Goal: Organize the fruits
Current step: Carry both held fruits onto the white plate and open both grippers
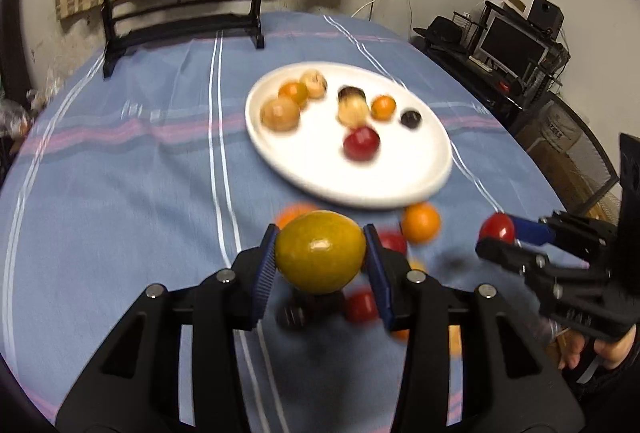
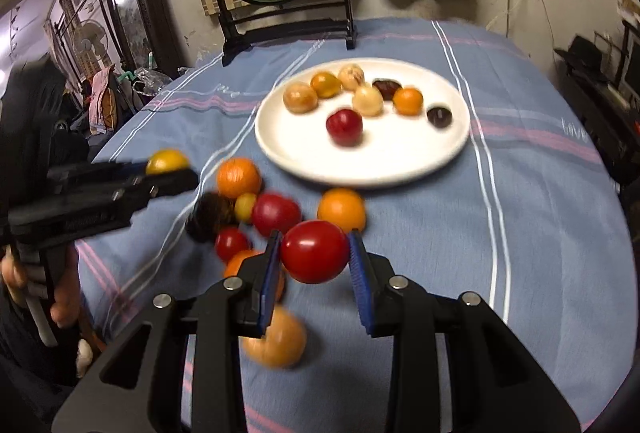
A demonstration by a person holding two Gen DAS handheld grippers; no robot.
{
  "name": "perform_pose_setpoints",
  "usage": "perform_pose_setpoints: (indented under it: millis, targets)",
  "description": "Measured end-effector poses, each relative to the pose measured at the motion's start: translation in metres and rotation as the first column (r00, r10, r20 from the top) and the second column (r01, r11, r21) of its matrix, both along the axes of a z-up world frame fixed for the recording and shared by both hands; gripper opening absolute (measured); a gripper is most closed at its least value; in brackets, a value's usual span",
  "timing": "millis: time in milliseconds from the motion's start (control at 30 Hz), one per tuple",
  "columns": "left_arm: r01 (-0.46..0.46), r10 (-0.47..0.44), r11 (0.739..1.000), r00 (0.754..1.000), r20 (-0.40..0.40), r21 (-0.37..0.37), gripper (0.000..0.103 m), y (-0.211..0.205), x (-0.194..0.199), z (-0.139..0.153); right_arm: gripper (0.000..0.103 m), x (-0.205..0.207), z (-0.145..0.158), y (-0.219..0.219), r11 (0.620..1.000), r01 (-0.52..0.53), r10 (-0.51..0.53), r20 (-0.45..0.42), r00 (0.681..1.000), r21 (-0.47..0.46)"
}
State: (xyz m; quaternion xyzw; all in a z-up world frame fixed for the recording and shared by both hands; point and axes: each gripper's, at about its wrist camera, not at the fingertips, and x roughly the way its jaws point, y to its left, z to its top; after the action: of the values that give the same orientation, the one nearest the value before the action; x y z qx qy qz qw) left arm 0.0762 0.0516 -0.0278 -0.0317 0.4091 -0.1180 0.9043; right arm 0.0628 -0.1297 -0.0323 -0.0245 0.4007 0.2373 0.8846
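The table (image 1: 120, 193) wears a blue cloth, and the white plate (image 1: 400, 189) at its middle gathers the sorted fruit. Loose fruit (image 2: 240, 179) waits nearer me. My left gripper (image 1: 320, 257) is clamped on a yellow fruit (image 1: 320, 257), my right gripper (image 2: 314, 253) on a red fruit (image 2: 314, 253), both lifted for the plate.

The left gripper (image 1: 320, 259) clamps a yellow-green fruit (image 1: 320, 253) between its blue pads (image 1: 264, 269), above the blue striped tablecloth (image 1: 120, 173). Beyond it a white plate (image 1: 400, 185) carries 7 fruits, a red one (image 1: 361, 144) nearest. An orange fruit (image 1: 420, 223) lies just beside the plate's near rim, with blurred red and orange fruits under the gripper. At the right, the right gripper (image 1: 498, 233) pinches a small red fruit (image 1: 496, 228), a hand (image 1: 592, 349) beneath it.
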Motion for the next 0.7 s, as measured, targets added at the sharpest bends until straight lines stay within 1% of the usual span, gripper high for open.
perform_pose_setpoints:
  millis: [67, 133, 167, 267, 367, 533, 700]
  targets:
    - [0.005, -0.005, 1.000, 1.000, -0.006, 0.014, 0.043, -0.004, 0.035, 0.011, 0.033, 0.022, 0.005, 0.003, 1.000, 0.005, -0.004, 0.012, 1.000, -0.029]
    - [-0.002, 0.002, 1.000, 1.000, -0.013, 0.015, 0.043, -0.008, 0.063, 0.016, 0.033, 0.050, 0.008, 0.006, 0.996, 0.032, -0.029, 0.038, 0.999, -0.080]
    - [-0.004, 0.004, 1.000, 1.000, -0.022, 0.021, 0.043, -0.012, 0.079, 0.017, 0.033, 0.068, 0.008, 0.006, 0.995, 0.047, -0.043, 0.043, 0.998, -0.088]
    - [-0.013, 0.015, 0.999, 0.998, -0.053, 0.042, 0.043, -0.025, 0.123, 0.009, 0.033, 0.102, 0.003, 0.004, 0.993, 0.066, -0.064, 0.029, 0.998, -0.096]
    - [-0.022, 0.026, 0.999, 0.995, -0.096, 0.043, 0.043, -0.035, 0.153, -0.007, 0.033, 0.131, -0.011, 0.005, 0.992, 0.074, -0.075, -0.007, 0.997, -0.105]
    - [-0.023, 0.029, 0.999, 0.989, -0.145, 0.044, 0.043, -0.041, 0.179, -0.029, 0.033, 0.159, -0.025, 0.005, 0.992, 0.074, -0.080, -0.050, 0.996, -0.106]
    - [-0.004, 0.011, 0.999, 0.987, -0.159, 0.039, 0.044, -0.047, 0.193, -0.034, 0.034, 0.174, -0.031, 0.008, 0.991, 0.076, -0.084, -0.072, 0.994, -0.110]
